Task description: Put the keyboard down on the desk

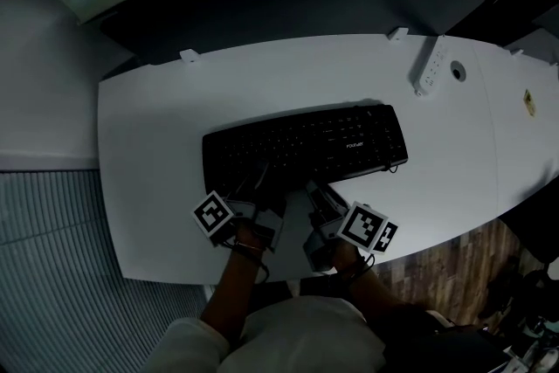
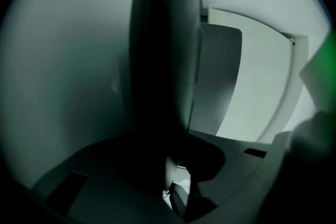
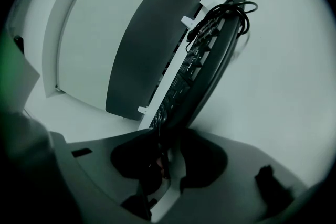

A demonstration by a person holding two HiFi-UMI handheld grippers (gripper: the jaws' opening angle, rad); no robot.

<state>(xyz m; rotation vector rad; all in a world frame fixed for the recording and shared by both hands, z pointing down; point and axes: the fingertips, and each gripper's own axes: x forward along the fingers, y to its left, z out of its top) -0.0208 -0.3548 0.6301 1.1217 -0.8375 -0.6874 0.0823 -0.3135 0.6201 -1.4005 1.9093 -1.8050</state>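
Observation:
A black keyboard point(image 1: 306, 144) lies lengthwise across the middle of the white desk point(image 1: 148, 162). Both grippers are at its near long edge, side by side. My left gripper point(image 1: 251, 190) is shut on that edge. In the left gripper view the keyboard point(image 2: 163, 60) shows edge-on as a dark slab running up from the left gripper point(image 2: 176, 181). My right gripper point(image 1: 320, 192) has the same edge between its jaws, and a thin gap shows beside it. In the right gripper view the keyboard point(image 3: 202, 65) runs away from the right gripper point(image 3: 165, 168), with its coiled cable point(image 3: 236, 10) at the far end.
A white power strip point(image 1: 431, 70) and a round cable hole point(image 1: 458, 72) are at the desk's far right. Small white clips point(image 1: 189, 55) sit on the far edge, and a dark panel point(image 1: 288, 4) stands behind it. Wood floor point(image 1: 445, 266) shows at the right.

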